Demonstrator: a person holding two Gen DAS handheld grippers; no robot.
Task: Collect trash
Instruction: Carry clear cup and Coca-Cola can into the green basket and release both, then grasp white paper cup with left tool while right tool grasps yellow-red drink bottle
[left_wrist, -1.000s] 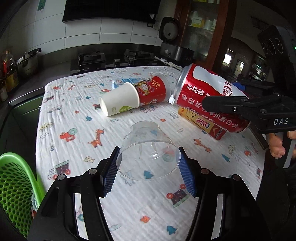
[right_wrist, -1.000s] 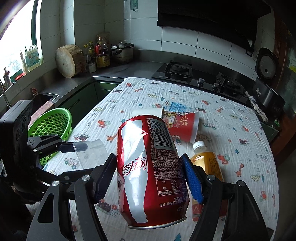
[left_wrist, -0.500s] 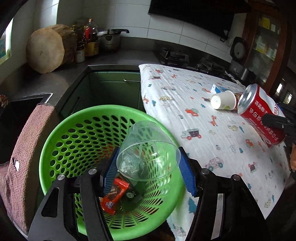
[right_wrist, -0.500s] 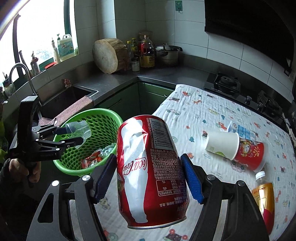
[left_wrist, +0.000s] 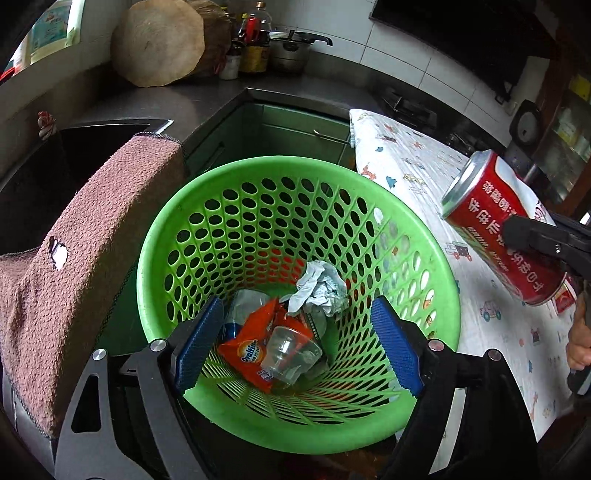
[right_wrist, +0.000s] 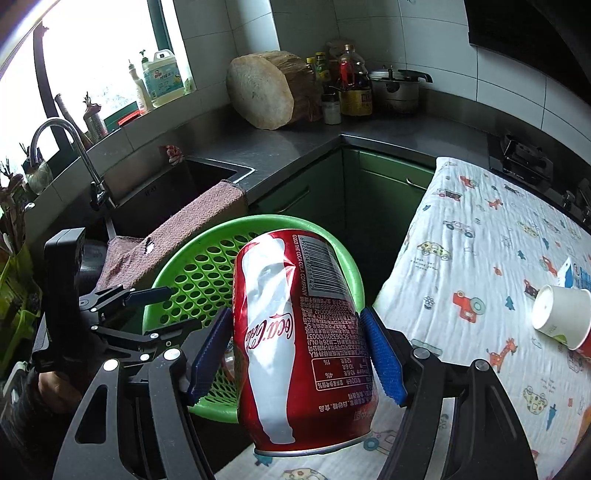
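Observation:
My left gripper (left_wrist: 295, 339) is open and empty above the green perforated basket (left_wrist: 192, 229). A clear plastic cup (left_wrist: 290, 350) lies in the basket on an orange wrapper (left_wrist: 245, 347), beside crumpled paper (left_wrist: 319, 286). My right gripper (right_wrist: 297, 350) is shut on a red Coca-Cola can (right_wrist: 299, 343) and holds it in the air just right of the basket (right_wrist: 199, 273). The can also shows at the right of the left wrist view (left_wrist: 502, 229). The left gripper shows in the right wrist view (right_wrist: 155, 310), over the basket.
A brown towel (left_wrist: 85, 229) hangs over the sink edge left of the basket. The table with a patterned cloth (right_wrist: 491, 236) lies to the right, with a white paper cup (right_wrist: 557, 314) on its side. A faucet (right_wrist: 62, 147), chopping block (right_wrist: 266, 88) and bottles stand on the counter.
My left gripper opened over the basket and the clear cup dropped into it. My right gripper carried the can leftward, from over the table to beside the basket.

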